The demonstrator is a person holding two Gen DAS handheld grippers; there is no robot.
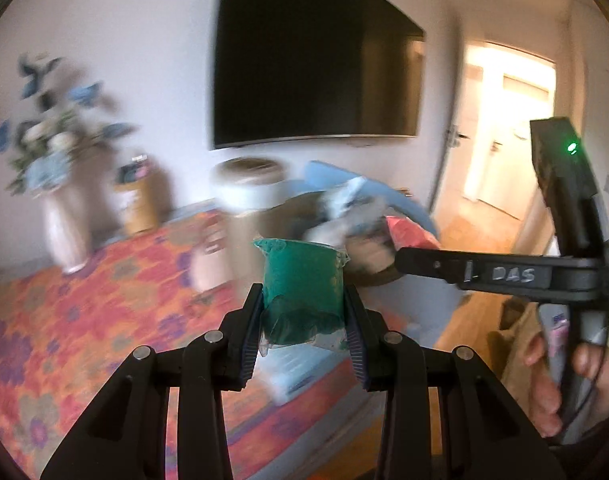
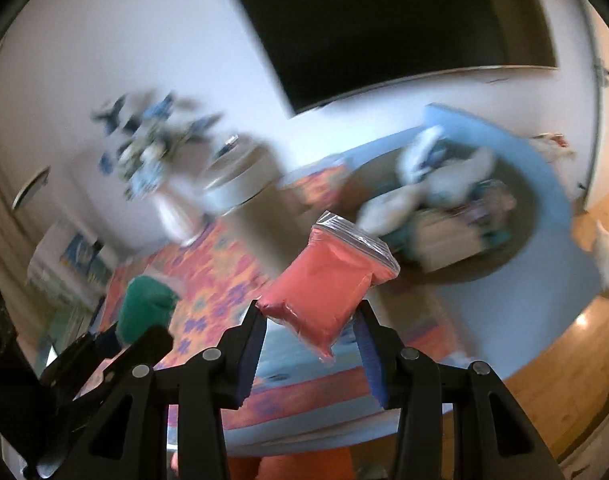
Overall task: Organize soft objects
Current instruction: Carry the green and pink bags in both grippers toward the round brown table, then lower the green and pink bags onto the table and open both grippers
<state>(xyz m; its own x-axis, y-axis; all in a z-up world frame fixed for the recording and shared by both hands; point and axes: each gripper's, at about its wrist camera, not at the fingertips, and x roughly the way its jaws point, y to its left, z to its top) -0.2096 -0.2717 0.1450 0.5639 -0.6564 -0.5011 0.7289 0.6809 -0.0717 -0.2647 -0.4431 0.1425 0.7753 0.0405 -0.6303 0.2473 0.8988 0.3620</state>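
black hand-held gripper (image 1: 304, 320) | blue ribbed pads | silver pivot screws | "DAS" marking

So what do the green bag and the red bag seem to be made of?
Green bag: thin clear plastic film, glossy and crinkled at its edges, filled with something soft and green, perhaps dough or powder. Red bag: clear plastic with a zip strip on top, matte red filling inside.

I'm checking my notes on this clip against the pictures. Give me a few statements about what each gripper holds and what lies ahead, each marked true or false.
1. The left gripper holds a green bag. True.
2. The right gripper is empty. False: its jaws are closed on a red bag.
3. The red bag has a zip-seal top. True.
4. The basket ahead is empty. False: it holds a blurred pile of pale things.
5. A vase of flowers stands on the patterned cloth. True.
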